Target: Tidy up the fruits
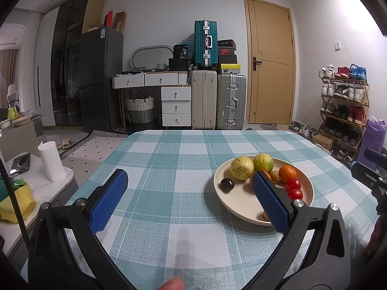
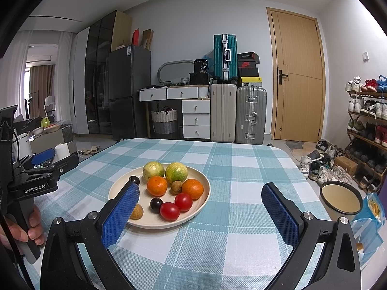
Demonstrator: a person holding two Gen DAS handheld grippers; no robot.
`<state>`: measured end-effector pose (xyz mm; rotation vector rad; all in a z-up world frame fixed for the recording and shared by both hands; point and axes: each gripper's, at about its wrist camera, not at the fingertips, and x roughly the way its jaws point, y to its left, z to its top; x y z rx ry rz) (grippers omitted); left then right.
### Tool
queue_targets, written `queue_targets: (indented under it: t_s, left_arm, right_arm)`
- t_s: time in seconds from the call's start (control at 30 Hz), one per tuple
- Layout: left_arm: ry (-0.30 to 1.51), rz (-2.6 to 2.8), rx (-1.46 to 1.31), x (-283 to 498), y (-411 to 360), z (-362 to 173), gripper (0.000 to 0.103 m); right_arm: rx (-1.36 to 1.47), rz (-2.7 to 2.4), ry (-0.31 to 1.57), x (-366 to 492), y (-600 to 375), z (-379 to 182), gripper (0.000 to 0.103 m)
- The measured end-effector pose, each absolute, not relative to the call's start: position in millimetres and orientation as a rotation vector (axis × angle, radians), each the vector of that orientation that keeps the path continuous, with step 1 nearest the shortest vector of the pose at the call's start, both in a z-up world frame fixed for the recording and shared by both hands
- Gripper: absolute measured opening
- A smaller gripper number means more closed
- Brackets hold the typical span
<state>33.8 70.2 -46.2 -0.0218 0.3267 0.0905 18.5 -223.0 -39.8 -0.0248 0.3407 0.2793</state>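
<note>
A cream plate (image 2: 197,215) sits on the checked tablecloth and holds several fruits: two yellow-green citrus (image 2: 176,172), two oranges (image 2: 157,186), two red tomatoes (image 2: 183,201), dark plums (image 2: 156,204) and small brown longans (image 2: 176,187). The plate also shows in the left wrist view (image 1: 307,186). My left gripper (image 1: 188,198) is open and empty, left of the plate, its right finger over the plate's near side. My right gripper (image 2: 203,211) is open and empty, its left finger over the plate's left rim.
The table (image 2: 241,159) has a teal checked cloth. An enamel bowl (image 2: 341,199) and a blue packet (image 2: 373,207) lie off the right edge. A paper roll (image 1: 52,160) stands on a side table at left. Suitcases, drawers and a shoe rack line the room behind.
</note>
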Motion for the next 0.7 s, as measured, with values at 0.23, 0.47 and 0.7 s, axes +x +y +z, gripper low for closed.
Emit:
queue_targets:
  t_s: [0.23, 0.47, 0.7]
  left_arm:
    - [0.327, 0.091, -0.022, 33.9, 70.0, -46.3, 0.103]
    - [0.330, 0.086, -0.021, 33.0, 69.0, -45.9, 0.103]
    - [0.319, 0.080, -0.016, 32.2, 66.3, -45.5, 0.103]
  right_arm:
    - [-0.024, 0.279, 0.342, 19.4, -222.4, -40.4, 0.103]
    - [-0.022, 0.277, 0.343, 19.4, -221.7, -41.5, 0.103]
    - [-0.026, 0.279, 0.338, 18.7, -220.1, -42.6, 0.103]
